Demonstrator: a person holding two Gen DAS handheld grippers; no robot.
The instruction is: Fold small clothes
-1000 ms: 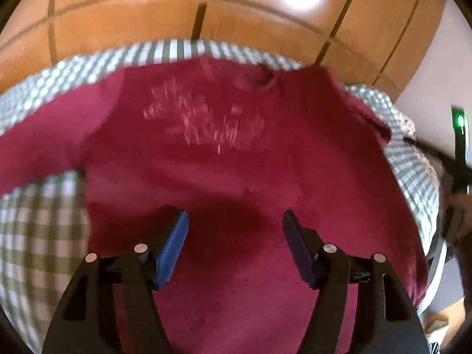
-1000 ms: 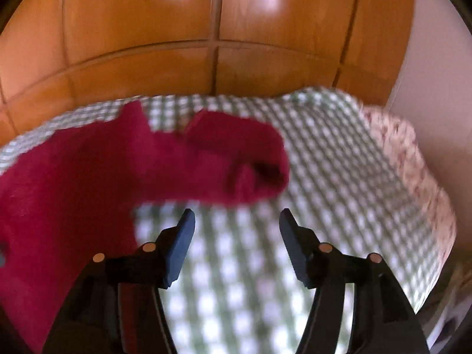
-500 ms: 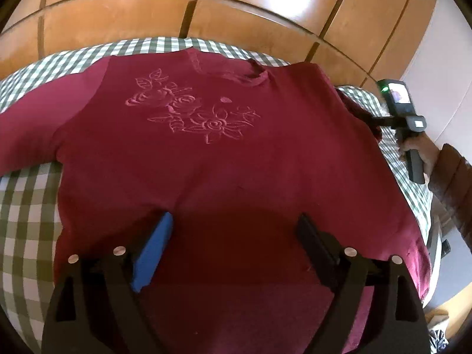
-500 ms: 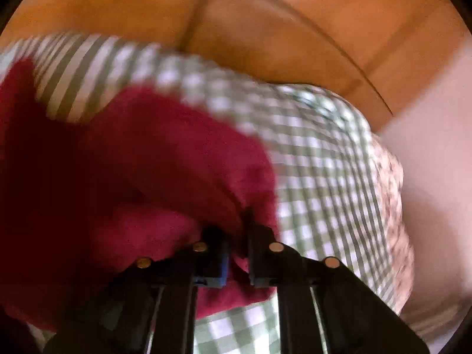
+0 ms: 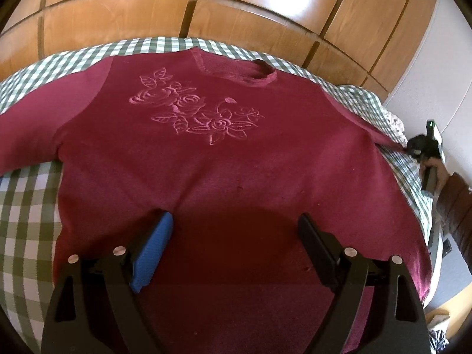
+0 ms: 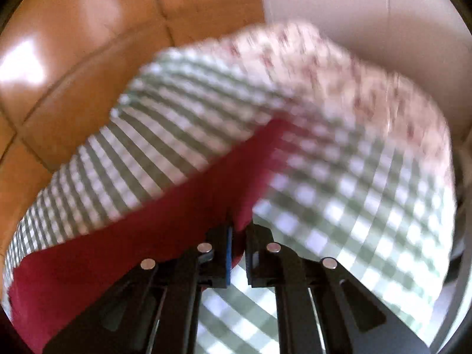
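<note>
A dark red sweater [image 5: 224, 159] with an embossed rose pattern lies face up and spread flat on a green-and-white checked cloth [image 5: 26, 194]. My left gripper [image 5: 236, 233] is open and empty, hovering over the sweater's lower body. My right gripper [image 6: 239, 236] is shut on the sweater's right sleeve [image 6: 177, 215] near the cuff and holds it stretched out to the right. The right gripper also shows in the left wrist view [image 5: 424, 144] at the far right, with the sleeve pulled taut to it.
Orange-brown wooden panels [image 5: 206, 8] rise behind the bed. A floral cloth [image 6: 339, 67] lies at the far right end of the checked cloth, by a pale wall [image 6: 368, 8]. The bed's right edge [image 5: 427, 224] drops off beside the sweater's hem.
My right gripper closed on the crumpled sleeve and pulled it out to the right, straightening it. My left gripper rose back, so the whole sweater front shows.
</note>
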